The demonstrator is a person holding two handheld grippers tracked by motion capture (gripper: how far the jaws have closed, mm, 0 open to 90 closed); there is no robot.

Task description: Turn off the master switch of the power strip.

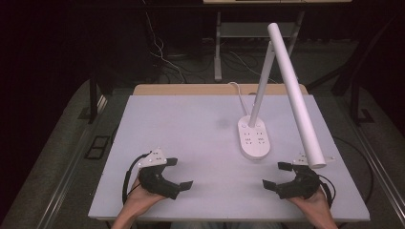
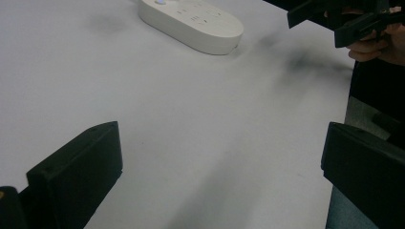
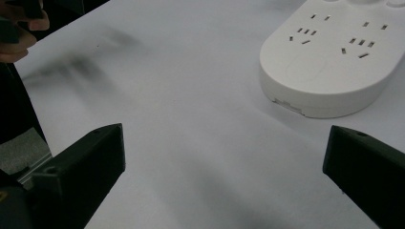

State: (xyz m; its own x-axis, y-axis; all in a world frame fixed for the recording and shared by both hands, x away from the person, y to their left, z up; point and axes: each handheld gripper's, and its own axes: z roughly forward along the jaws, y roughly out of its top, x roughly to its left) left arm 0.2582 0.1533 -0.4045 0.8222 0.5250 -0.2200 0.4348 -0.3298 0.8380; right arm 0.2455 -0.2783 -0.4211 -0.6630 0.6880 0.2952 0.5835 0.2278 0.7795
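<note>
While both claws rest low at the near edge of the white table (image 1: pixel 172 119), the lamp base (image 1: pixel 254 139), a white oval slab with socket holes on top, lies ahead of them and between them, closer to the right gripper (image 1: pixel 279 175). From that claw it sits forward and to the inside, near but not touching; from the left gripper (image 1: pixel 179 172) it is well apart, across bare tabletop. Its long axis runs roughly away from the person. A slim stem rises from its far end and carries the long white lamp head (image 1: pixel 296 95), which slants down over the right claw. Both claws stand wide and hold nothing. By this layout the right hand looks better placed to reach the base. No brand or writing can be read.
</note>
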